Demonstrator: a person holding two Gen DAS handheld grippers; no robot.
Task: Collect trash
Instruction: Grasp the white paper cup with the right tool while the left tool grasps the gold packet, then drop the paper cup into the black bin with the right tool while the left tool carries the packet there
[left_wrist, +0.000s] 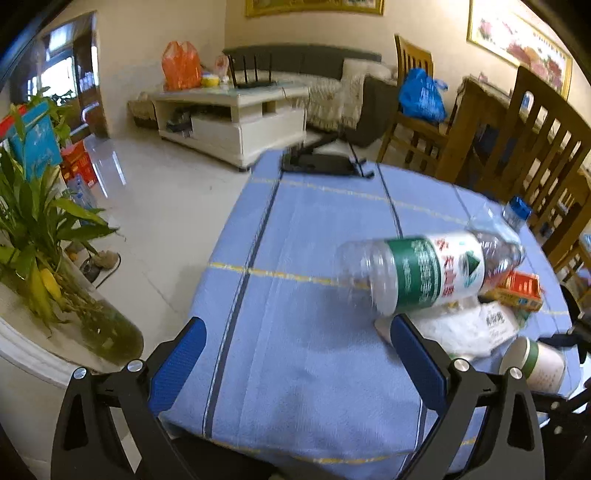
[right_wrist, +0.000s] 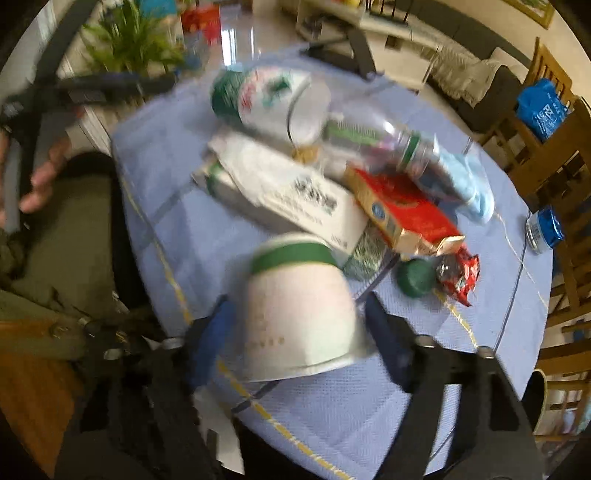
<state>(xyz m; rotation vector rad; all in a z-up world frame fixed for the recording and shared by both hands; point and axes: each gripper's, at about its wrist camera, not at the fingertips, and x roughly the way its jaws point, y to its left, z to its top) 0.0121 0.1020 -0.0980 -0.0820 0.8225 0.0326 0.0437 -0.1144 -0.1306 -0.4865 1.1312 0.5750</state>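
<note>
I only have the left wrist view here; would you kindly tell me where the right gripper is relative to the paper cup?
Observer: The paper cup sits between the jaws of the right gripper; blur hides whether they press on it.
Operator: Thank you. Is any small trash hidden from my view?
Observer: Yes, a green bottle cap lies on the tablecloth, just beyond the cup.
Operator: Anything next to it?
Observer: A crumpled red wrapper lies right beside the cap.
</note>
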